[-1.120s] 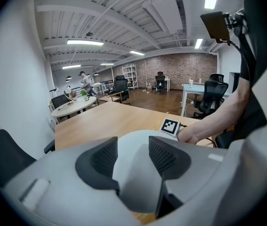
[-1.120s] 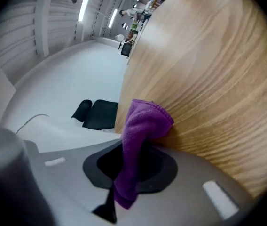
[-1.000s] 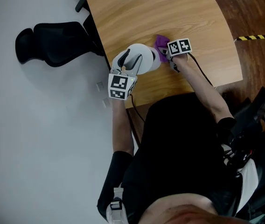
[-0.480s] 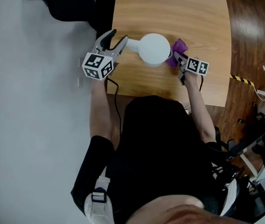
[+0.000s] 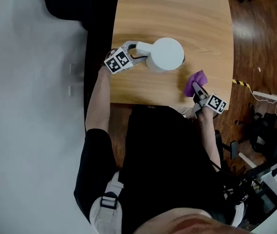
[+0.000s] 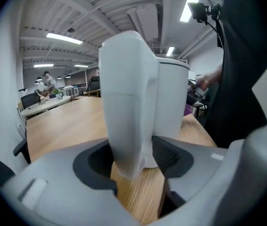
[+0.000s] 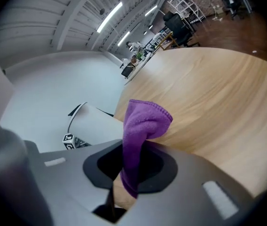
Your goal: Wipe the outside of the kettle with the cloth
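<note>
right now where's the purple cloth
In the head view the purple cloth is pinched in the right gripper, right of the white kettle, by the wooden table's near edge.

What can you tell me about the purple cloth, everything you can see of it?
The cloth is small and purple, soft and fuzzy like microfibre, with a stitched hem. It is bunched up and pinched in the right gripper, and its free end folds over above the jaws. It is over the near right part of the wooden table, apart from the white kettle. As far as can be seen, only the gripper touches it.
</note>
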